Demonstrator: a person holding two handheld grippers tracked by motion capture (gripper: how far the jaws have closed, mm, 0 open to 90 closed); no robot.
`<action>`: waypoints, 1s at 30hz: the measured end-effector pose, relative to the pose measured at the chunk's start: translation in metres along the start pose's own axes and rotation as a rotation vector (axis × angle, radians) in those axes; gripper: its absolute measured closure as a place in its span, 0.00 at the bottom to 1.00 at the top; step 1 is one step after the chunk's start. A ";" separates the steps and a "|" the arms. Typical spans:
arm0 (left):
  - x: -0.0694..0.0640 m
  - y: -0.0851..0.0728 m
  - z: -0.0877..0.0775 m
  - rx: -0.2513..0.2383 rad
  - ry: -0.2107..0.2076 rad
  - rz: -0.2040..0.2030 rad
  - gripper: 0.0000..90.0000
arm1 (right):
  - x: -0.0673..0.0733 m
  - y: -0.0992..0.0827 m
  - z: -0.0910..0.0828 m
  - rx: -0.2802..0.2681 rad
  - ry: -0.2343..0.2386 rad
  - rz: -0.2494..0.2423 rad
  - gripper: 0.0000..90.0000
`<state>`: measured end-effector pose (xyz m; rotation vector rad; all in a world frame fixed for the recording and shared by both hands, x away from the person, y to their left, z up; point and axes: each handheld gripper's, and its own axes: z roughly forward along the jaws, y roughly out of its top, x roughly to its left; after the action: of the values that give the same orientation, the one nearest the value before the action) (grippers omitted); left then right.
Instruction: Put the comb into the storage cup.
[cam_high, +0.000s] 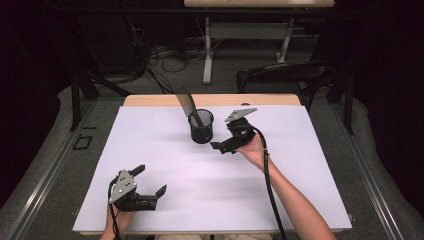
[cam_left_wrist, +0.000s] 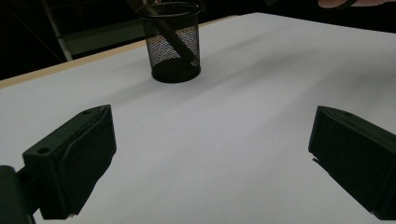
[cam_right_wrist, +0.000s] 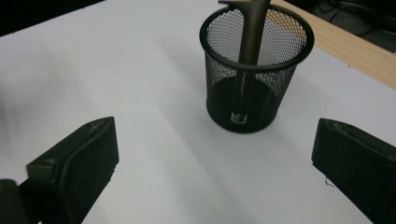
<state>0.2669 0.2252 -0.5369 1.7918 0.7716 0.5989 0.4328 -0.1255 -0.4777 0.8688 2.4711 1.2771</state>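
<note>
My right claw (cam_high: 223, 145) stands apart, empty, beside the black mesh cup (cam_right_wrist: 256, 74); dark flat spatula (cam_right_wrist: 250, 32) leans inside, deposited.

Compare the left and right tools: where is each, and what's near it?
The left tool sits near the table's front edge, far from the mesh cup; the right tool is right beside that cup. The left tool lies low over the white table; the right tool is tilted, its grey plate raised. Both are open and hold nothing.
</note>
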 end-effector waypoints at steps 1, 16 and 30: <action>0.000 0.000 0.000 0.001 0.000 0.000 0.01 | 0.000 -0.002 -0.001 0.006 0.001 0.000 0.00; 0.000 0.000 0.001 0.001 -0.003 -0.001 0.01 | 0.007 -0.026 -0.025 0.036 0.004 -0.002 0.00; 0.000 0.000 0.001 0.002 0.000 -0.001 0.01 | 0.022 -0.049 -0.055 0.012 -0.001 -0.023 0.00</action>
<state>0.2673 0.2248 -0.5371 1.7930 0.7727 0.5978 0.3707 -0.1706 -0.4827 0.8413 2.4831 1.2546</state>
